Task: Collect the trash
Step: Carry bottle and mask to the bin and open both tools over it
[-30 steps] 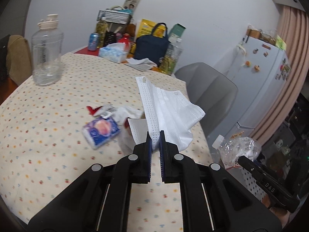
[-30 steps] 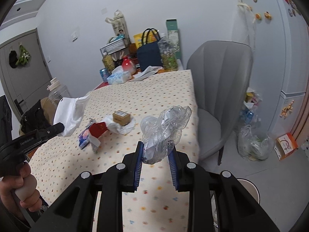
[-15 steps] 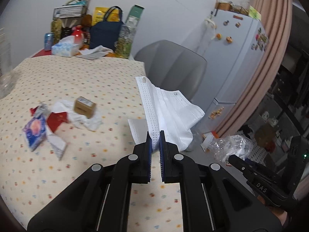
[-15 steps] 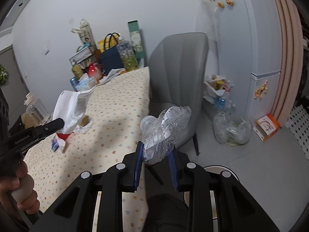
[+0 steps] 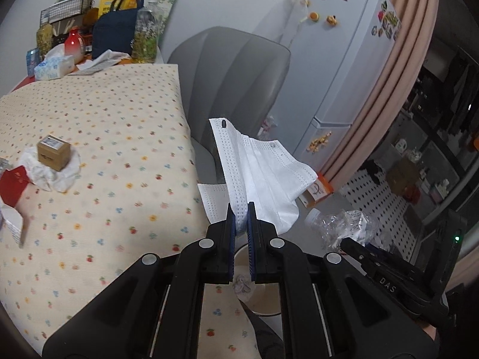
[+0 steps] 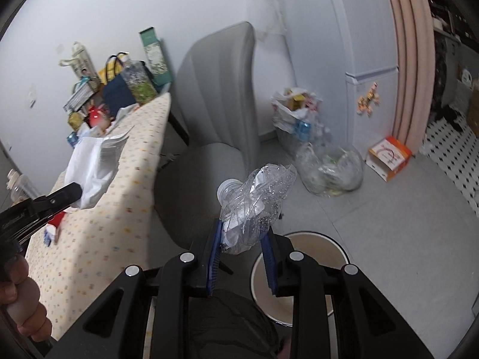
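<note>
On the dotted-cloth table (image 5: 113, 137) a small brown cardboard box (image 5: 54, 152) on crumpled white tissue (image 5: 60, 176) waits uncollected. The left tongs (image 5: 240, 209) pinch a white pleated face mask (image 5: 263, 176) at the table's edge, above the round beige waste bin (image 6: 302, 272) on the floor. The right tongs (image 6: 242, 239) clamp a crushed clear plastic bottle (image 6: 254, 200); both should probably be centred over the bin's mouth before letting go.

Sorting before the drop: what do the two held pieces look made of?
Face mask: apparently soft nonwoven fabric, matte white, with pleats and an embossed edge. Crushed bottle: thin clear plastic, glossy, with crumpled see-through walls and a white cap.
</note>
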